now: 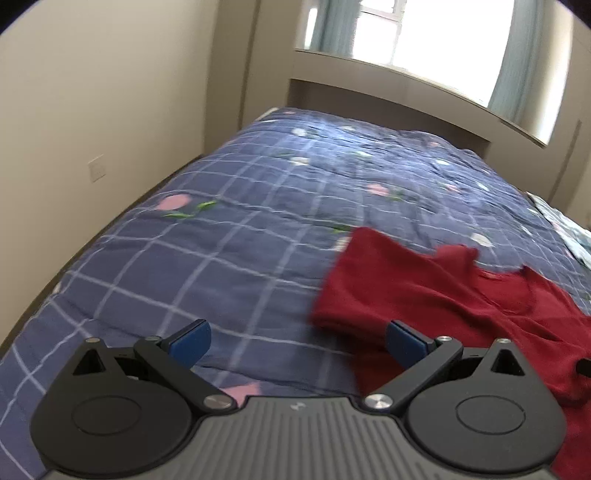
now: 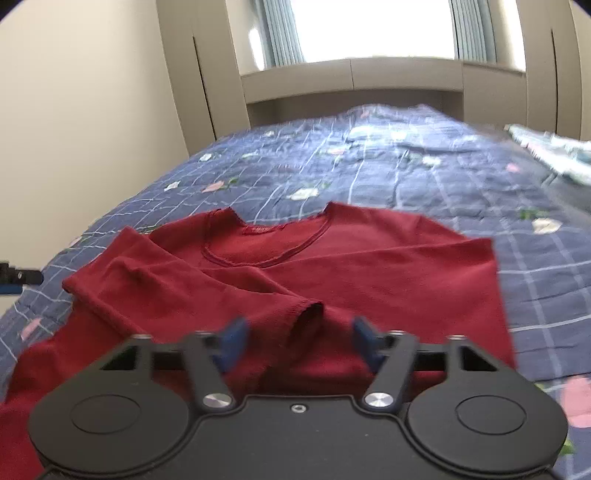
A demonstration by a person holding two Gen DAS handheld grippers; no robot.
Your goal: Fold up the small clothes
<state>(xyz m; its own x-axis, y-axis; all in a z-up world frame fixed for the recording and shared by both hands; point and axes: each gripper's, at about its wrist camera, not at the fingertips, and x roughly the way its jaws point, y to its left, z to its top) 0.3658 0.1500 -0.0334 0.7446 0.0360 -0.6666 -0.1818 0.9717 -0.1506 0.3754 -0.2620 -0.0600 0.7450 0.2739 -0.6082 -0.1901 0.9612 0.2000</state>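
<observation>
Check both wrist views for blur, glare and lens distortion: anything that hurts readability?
Left wrist view: window blown out white, walls bowed by the fisheye, red sweater edges smeared, left gripper sharp. Right wrist view: window also overexposed, right gripper pads blurred, sweater's right edge smeared, neckline label unreadable.

A red sweater (image 2: pixel 332 266) of fine matt knit cloth is seen on a quilted cotton-like bedspread (image 1: pixel 221 240), matt and stitched in squares. Beyond the bedspread, a smooth matt wood-look headboard (image 2: pixel 351 85) is seen.
</observation>
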